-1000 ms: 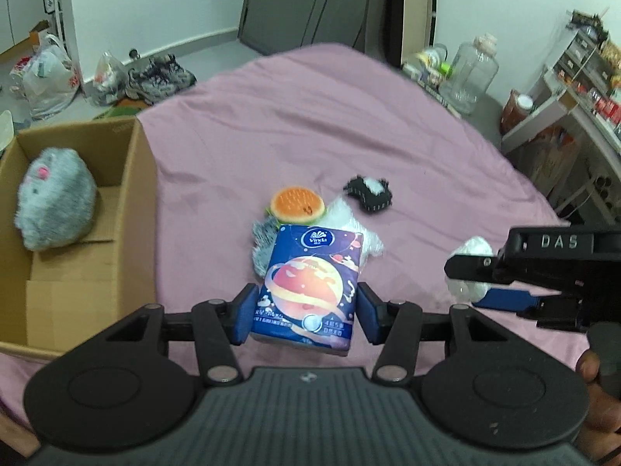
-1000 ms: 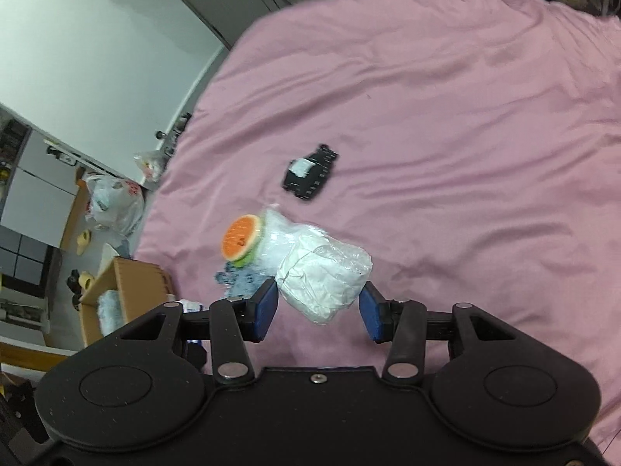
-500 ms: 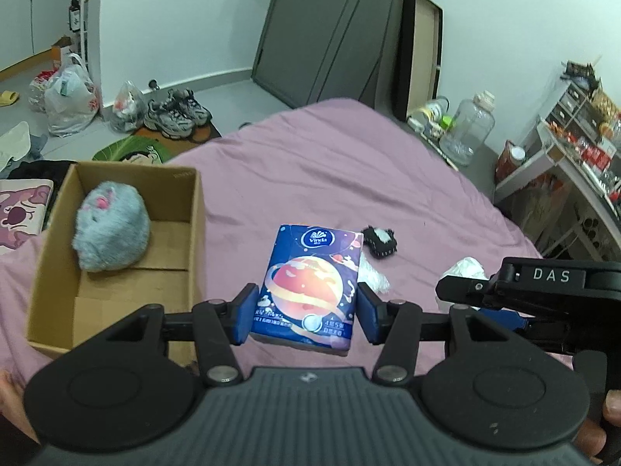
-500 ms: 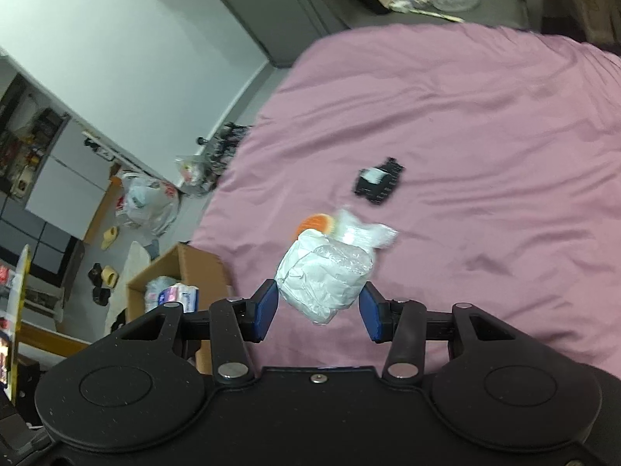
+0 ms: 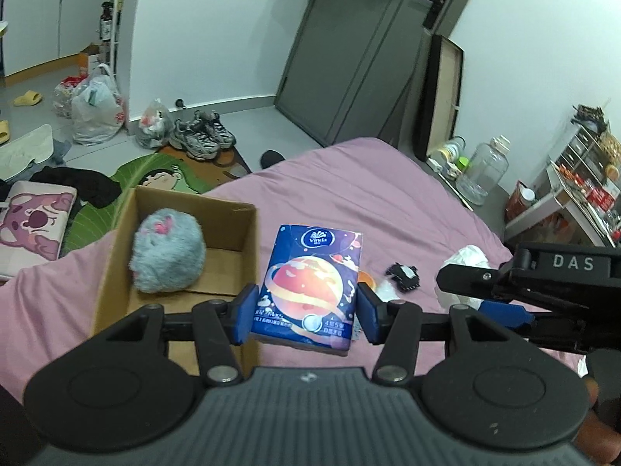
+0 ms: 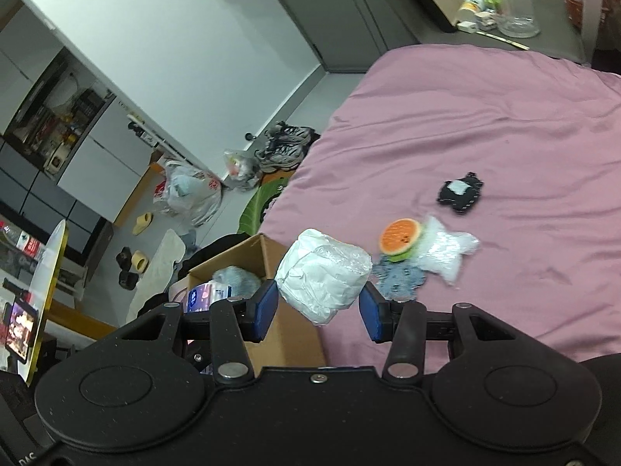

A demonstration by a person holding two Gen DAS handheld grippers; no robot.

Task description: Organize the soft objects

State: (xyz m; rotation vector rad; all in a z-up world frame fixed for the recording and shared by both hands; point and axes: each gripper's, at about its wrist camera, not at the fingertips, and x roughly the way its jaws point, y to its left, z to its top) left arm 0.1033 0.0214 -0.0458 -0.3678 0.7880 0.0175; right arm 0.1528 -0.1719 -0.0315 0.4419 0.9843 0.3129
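Over pink bedsheet point(image 5: 368, 194), glossy tissue pack point(image 5: 310, 283) in left tongs point(image 5: 304, 312), crinkly white bundle point(image 6: 324, 272) in right tongs point(image 6: 320, 310)

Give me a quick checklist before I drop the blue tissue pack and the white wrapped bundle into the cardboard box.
1. Left gripper clamped on the blue planet-print tissue pack: ok.
2. Right gripper clamped on the white plastic-wrapped bundle: ok.
3. Open brown cardboard box has room beside the grey fluffy plush toy: ok.
4. Tissue pack over the box opening: not ok, it appears beside the box's right wall.
5. Bundle over the box opening: cannot tell.
6. Grippers clear of each other: ok, though close.
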